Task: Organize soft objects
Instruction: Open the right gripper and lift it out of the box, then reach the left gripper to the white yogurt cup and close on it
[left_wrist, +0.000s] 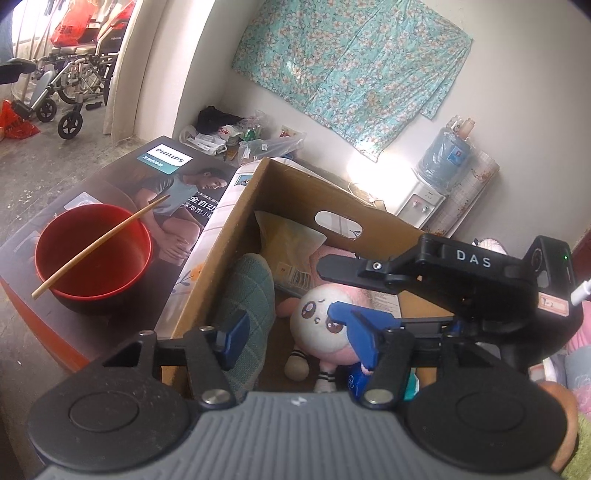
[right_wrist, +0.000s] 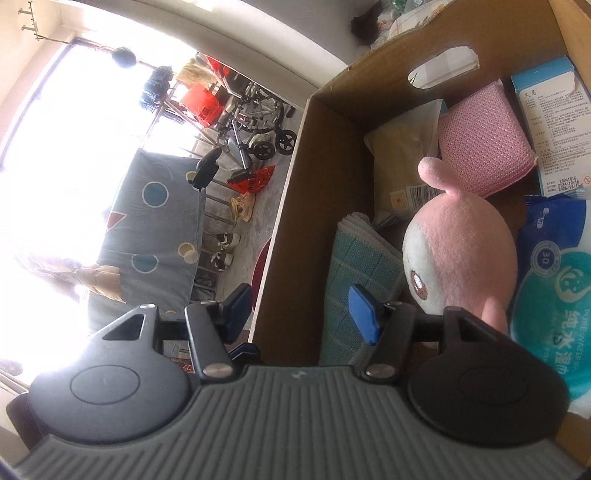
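Note:
An open cardboard box (left_wrist: 236, 221) holds a pink-and-white plush toy (left_wrist: 314, 321), a folded teal checked cloth (left_wrist: 251, 291), a yellow packet (left_wrist: 291, 240) and a pink sponge cloth (right_wrist: 484, 140). My left gripper (left_wrist: 299, 332) hangs open over the box. One pad is by the teal cloth, the other over the plush's head, and neither presses. My right gripper (right_wrist: 301, 310) is open too and straddles the box wall (right_wrist: 280, 258): one finger outside, one inside above the teal cloth (right_wrist: 362, 266), beside the plush (right_wrist: 461, 251). Seen from the left wrist, the right gripper (left_wrist: 328, 288) reaches in from the right.
A wet-wipes pack (right_wrist: 554, 280) and a blue-white carton (right_wrist: 550, 122) fill the box's right side. Left of the box, a red bowl (left_wrist: 92, 258) with a chopstick (left_wrist: 99, 243) sits on a large printed carton (left_wrist: 147, 177). A water dispenser (left_wrist: 443, 162) stands by the wall.

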